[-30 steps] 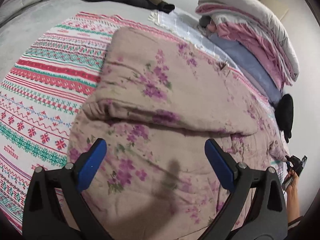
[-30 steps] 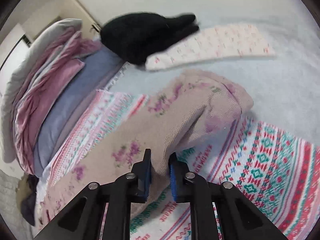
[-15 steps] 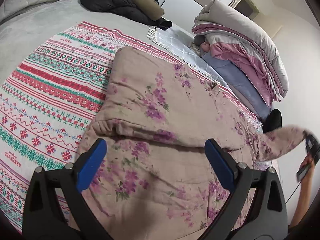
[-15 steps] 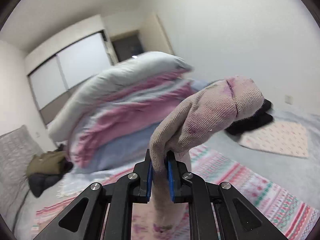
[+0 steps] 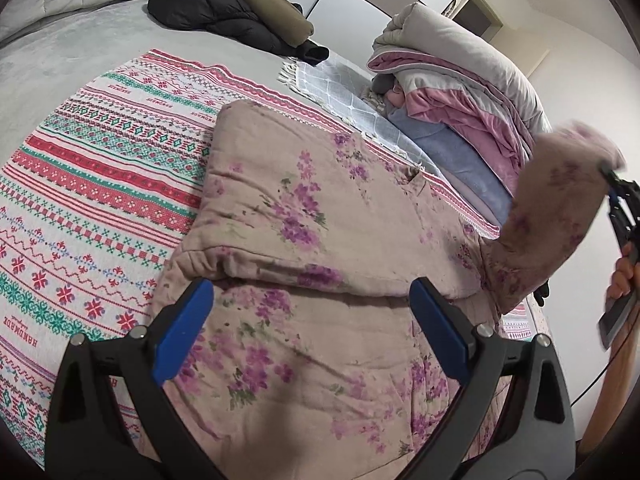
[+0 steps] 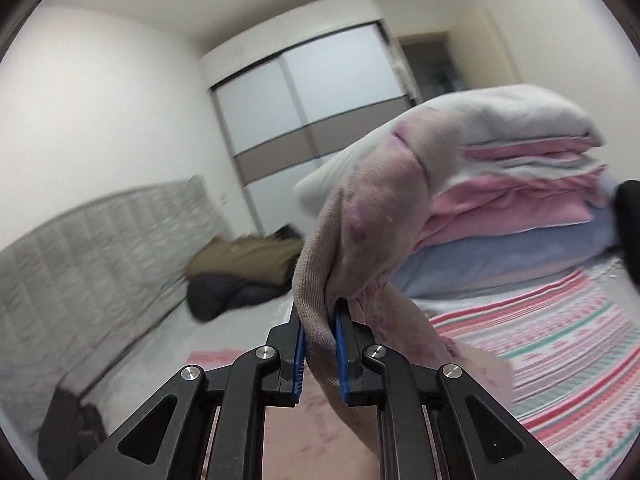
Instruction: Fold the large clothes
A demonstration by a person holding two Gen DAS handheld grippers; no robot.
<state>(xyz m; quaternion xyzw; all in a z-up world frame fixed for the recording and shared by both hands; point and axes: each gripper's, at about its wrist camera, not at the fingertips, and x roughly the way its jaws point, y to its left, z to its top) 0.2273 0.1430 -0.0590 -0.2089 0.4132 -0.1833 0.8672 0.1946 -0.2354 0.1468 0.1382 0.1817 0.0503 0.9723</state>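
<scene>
Left wrist view: left gripper (image 5: 310, 330) spread wide, blue pads well apart, hovering over the floral padded garment (image 5: 304, 248) and pinching nothing. Garment spread across the striped patterned blanket (image 5: 92, 184) on the bed (image 5: 60, 60), one layer folded over with the fold edge running between the fingertips. Toward 3 o'clock, a sleeve (image 5: 548, 216) raised off the bed, its cuff caught by the right gripper (image 5: 618, 200), seen small at the frame edge with a hand (image 5: 622, 280) below it. At 1 o'clock, a stack of folded bedding (image 5: 460, 92); at 12 o'clock, a dark jacket with an olive one (image 5: 240, 12). Right wrist view: right gripper (image 6: 320, 344) nearly closed, blue pads clamped on the ribbed cuff of the sleeve (image 6: 372, 208), cloth bulging up and over above the fingertips and hanging down past 6 o'clock. Behind, bedding stack (image 6: 512, 200) at 3 o'clock, padded headboard (image 6: 100, 256) at 9 o'clock, sliding wardrobe (image 6: 312, 100) at 12 o'clock, jackets (image 6: 240, 272) near centre, blurred.
</scene>
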